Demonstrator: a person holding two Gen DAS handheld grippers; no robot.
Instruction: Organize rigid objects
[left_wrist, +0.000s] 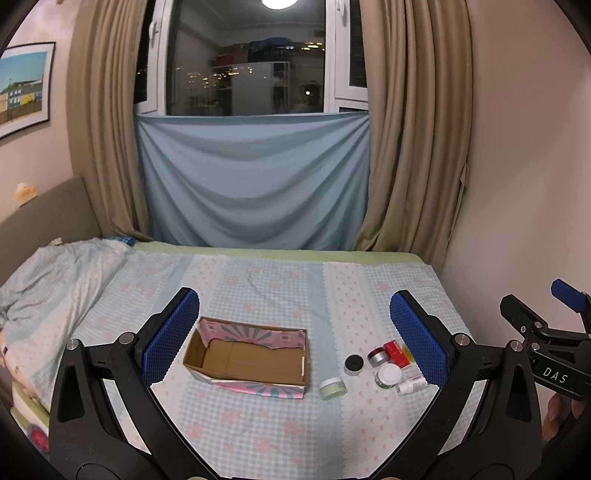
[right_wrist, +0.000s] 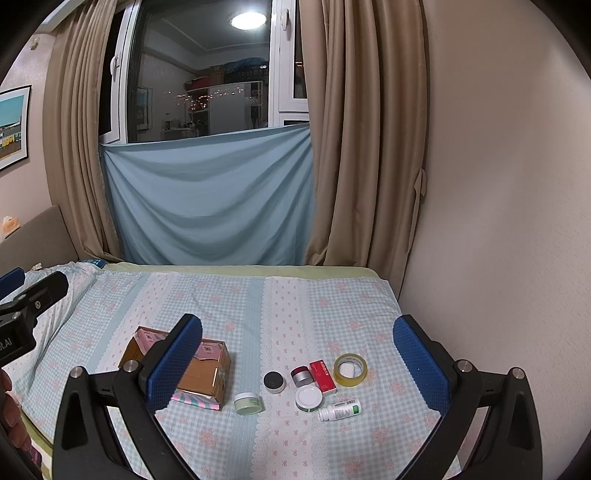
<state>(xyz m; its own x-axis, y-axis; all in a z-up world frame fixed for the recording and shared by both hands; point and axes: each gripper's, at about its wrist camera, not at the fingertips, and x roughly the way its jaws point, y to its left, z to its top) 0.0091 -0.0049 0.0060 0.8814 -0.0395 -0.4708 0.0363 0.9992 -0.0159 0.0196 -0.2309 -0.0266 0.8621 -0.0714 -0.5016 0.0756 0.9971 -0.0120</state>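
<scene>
I have both claws raised above the bed (right_wrist: 229, 295), and neither one is touching anything. My left claw (left_wrist: 293, 336) is spread wide with nothing between its blue pads (left_wrist: 170, 339); through the gap I see the open cardboard box (left_wrist: 247, 354) sitting on the checked bedspread, its inside bare brown card. My right claw (right_wrist: 297, 363) is spread wide too, and holds nothing.

The small things lie in a loose cluster to the right of the box, apart from it. Nearest the box stands a pale green jar (right_wrist: 249, 403). Just beyond it is a jar with a black lid (right_wrist: 274, 381). Next come a silver jar with a dark red lid (right_wrist: 301, 375) and, touching or just beside it, a flat red carton (right_wrist: 322, 376). In front of those sits a jar with a white lid (right_wrist: 308, 398), and a white pill bottle (right_wrist: 340, 408) lies on its side just to the right of it. Farthest right is a roll of yellow tape (right_wrist: 350, 369) lying flat, with a small white piece (right_wrist: 347, 369) inside its ring.

From the left wrist view, the tape is mostly hidden behind the right-hand pad. The right claw shows at that view's right edge, well above the bedspread.
</scene>
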